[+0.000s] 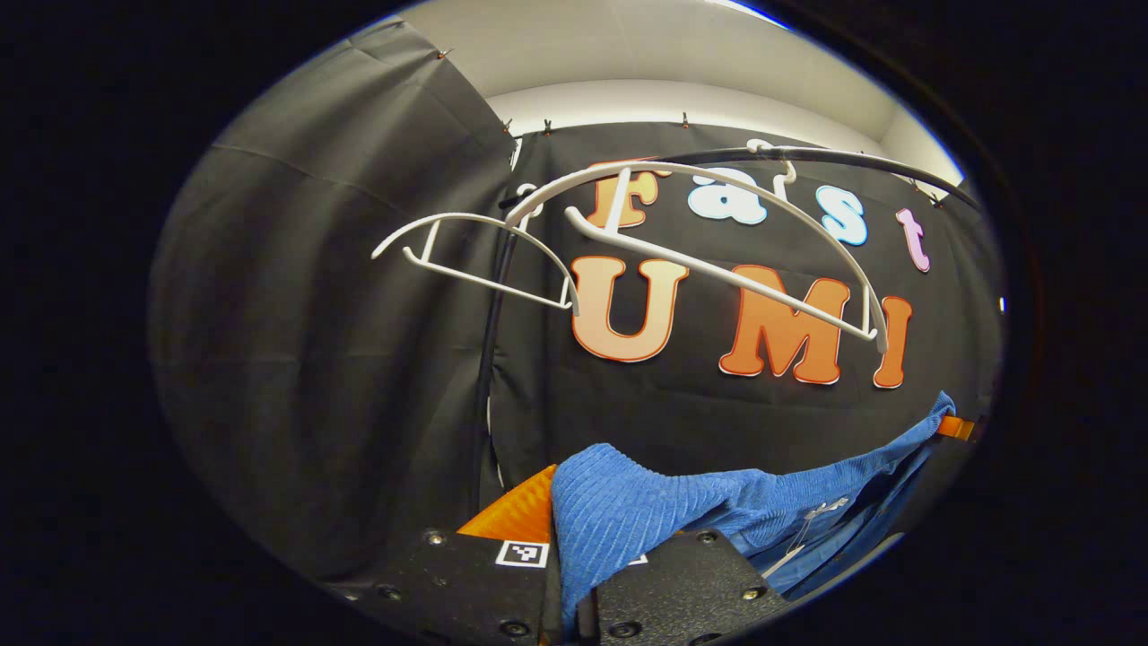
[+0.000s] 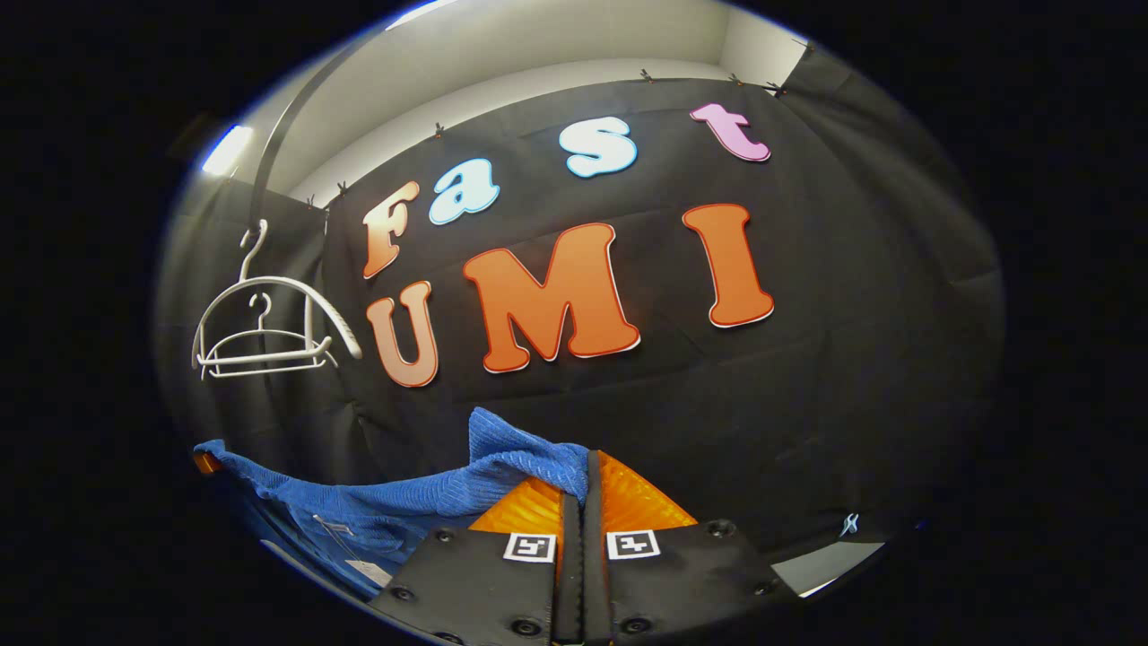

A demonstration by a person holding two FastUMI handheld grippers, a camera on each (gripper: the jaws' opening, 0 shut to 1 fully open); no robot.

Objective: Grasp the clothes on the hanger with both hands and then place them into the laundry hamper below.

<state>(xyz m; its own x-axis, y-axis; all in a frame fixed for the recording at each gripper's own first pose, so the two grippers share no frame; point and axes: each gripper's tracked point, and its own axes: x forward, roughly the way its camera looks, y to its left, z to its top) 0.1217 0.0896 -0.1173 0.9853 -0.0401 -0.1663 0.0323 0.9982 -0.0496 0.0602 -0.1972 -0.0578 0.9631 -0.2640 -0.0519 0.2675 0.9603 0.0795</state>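
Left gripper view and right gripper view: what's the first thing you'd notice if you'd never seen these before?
The bright blue knitted garment jumps out first: it stretches low across the scene, pinched between the orange fingers of the left hand-held gripper and of the right hand-held gripper. Next come the white hangers hanging bare from the dark curved rail above, with nothing on them.

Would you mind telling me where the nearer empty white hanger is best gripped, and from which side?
Grip the straight bottom bar of the nearer hanger from below. It hangs bare and tilted from the rail, and that thin bar probably fits between two fingers, whereas the curved shoulders would likely let them slide.
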